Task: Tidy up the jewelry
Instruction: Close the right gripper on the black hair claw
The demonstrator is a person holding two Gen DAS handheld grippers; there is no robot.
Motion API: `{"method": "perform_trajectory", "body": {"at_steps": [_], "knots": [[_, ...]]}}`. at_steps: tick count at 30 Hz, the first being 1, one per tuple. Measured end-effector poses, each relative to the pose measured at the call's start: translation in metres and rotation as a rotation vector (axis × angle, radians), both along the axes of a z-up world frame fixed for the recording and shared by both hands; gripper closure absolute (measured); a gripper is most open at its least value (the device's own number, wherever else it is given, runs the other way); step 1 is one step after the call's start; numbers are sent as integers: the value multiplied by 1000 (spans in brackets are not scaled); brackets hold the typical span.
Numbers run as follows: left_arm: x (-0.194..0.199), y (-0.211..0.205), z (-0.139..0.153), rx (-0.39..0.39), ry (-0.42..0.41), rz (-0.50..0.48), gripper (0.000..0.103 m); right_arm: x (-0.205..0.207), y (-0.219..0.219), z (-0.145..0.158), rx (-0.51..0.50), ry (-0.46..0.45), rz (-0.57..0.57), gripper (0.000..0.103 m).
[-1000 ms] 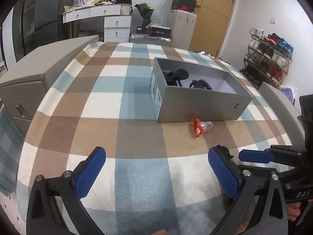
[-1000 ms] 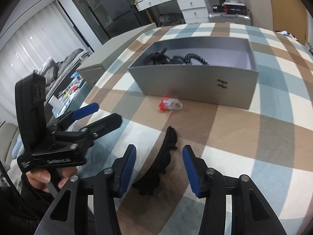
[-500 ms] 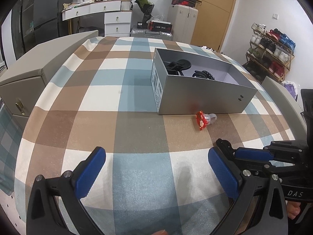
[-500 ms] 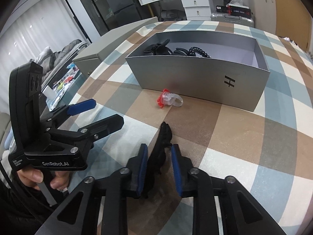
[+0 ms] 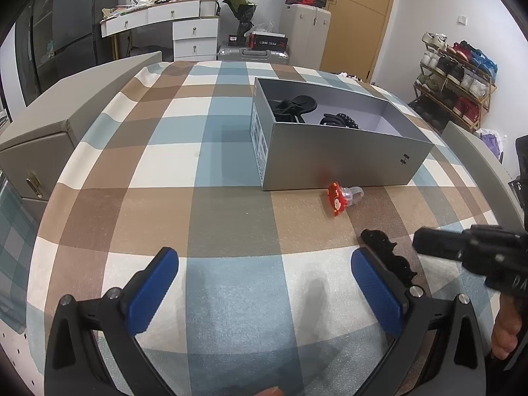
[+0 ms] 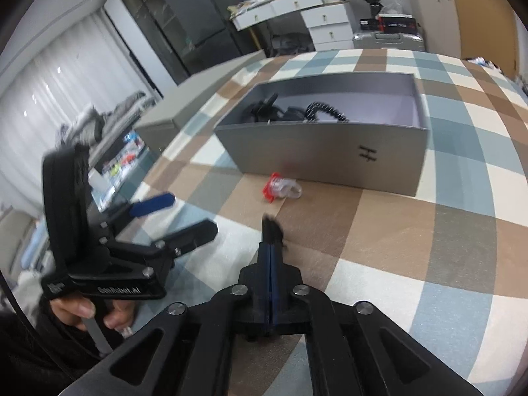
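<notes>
A black fabric hair piece [image 6: 272, 228] sticks out past the tips of my right gripper [image 6: 270, 251]. That gripper's jaws are closing down tight, and its blue pads press together on the piece. In the left wrist view the same hair piece [image 5: 391, 254] lies low over the checked cloth, with the right gripper [image 5: 420, 243] blurred at its right end. My left gripper [image 5: 264, 283] hovers open and holds nothing; in the right wrist view this left gripper [image 6: 189, 215] is at the left. A red and clear ring [image 5: 341, 198] lies in front of the grey box [image 5: 330, 161], which holds black accessories [image 5: 293, 107].
A beige case [image 5: 49, 132] borders the table's left side. A person's hand [image 6: 82, 310] holds the left gripper's handle. Beyond the table stand a white dresser [image 5: 194, 33], a suitcase and a shoe rack [image 5: 458, 76].
The right gripper's jaws went from wide apart around the black hair piece to shut on it. The left gripper stayed put and open.
</notes>
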State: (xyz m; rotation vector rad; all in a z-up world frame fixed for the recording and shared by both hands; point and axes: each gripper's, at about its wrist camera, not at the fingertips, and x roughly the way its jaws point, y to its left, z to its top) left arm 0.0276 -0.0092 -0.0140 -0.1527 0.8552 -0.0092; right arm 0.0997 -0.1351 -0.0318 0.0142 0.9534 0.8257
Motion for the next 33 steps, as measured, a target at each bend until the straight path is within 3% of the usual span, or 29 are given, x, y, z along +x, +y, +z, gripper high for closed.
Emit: {"method": "perform_trajectory", "body": {"at_steps": [5, 11, 15, 20, 22, 23, 33], "knots": [[3, -4, 0, -2, 7, -13, 1, 5, -8, 3, -3, -5, -26, 100], [3, -1, -1, -10, 15, 3, 1, -1, 1, -6, -28, 41, 18, 95], [1, 1, -1, -18, 12, 7, 1, -7, 9, -7, -34, 37, 37, 74], [1, -2, -1, -9, 14, 0, 1, -9, 21, -13, -111, 3, 41, 77], [1, -3, -1, -8, 15, -2, 1, -11, 25, -12, -148, -24, 45, 87], [1, -3, -1, -7, 15, -2, 1, -11, 25, -13, -150, -26, 50, 87], [16, -15, -1, -11, 51, -6, 1, -4, -18, 5, 22, -40, -35, 88]]}}
